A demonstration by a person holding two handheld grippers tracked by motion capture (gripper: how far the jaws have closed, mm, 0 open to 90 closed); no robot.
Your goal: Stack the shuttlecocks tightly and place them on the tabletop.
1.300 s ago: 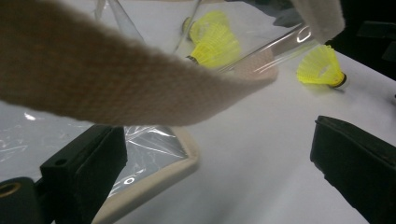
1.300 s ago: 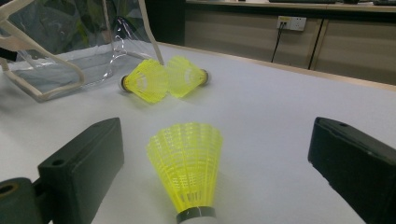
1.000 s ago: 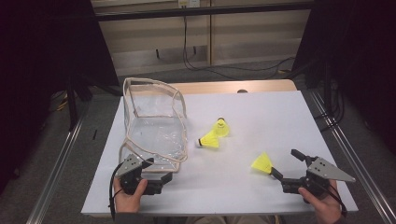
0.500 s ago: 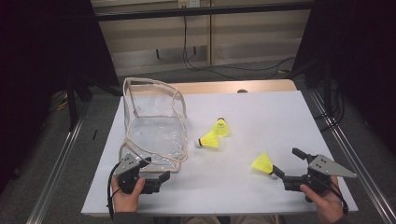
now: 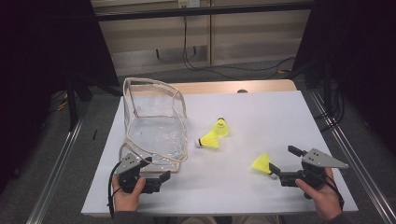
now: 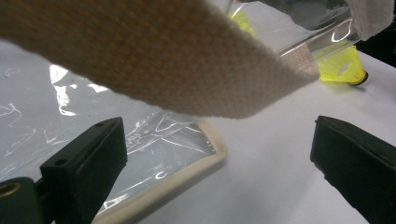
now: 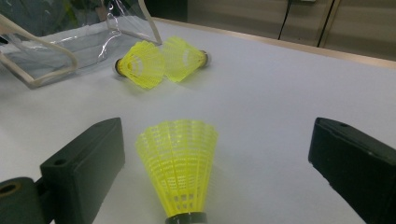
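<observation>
At the near left of the white table (image 5: 280, 121), left gripper (image 5: 158, 178) low over the surface, jaws spread wide and grasping nothing — pointed toward the near corner of the clear plastic bag with beige fabric trim (image 5: 154, 126). In the left gripper view, beige trimmed corner of that bag (image 6: 205, 154) lying flat between the jaws, nearer the left one, with a broad beige strap (image 6: 163, 60) crossing close overhead. Bag standing open on the left half of the table, its near edge just beside the left gripper.

Toward the middle, two yellow mesh shuttlecocks: one on its side (image 5: 209, 140) just right of the bag, the other (image 5: 221, 127) touching it from behind. Same pair in the right gripper view, skirts pressed together (image 7: 140, 64) (image 7: 183, 58).

Further right, a third yellow shuttlecock (image 5: 261, 163) lying alone, well apart from the pair. Right gripper (image 5: 283, 162) at the near right, jaws released and wide — third shuttlecock (image 7: 180, 165) between them, closer to the left jaw, touching neither, dark cork end toward the gripper, skirt toward the bag.
</observation>
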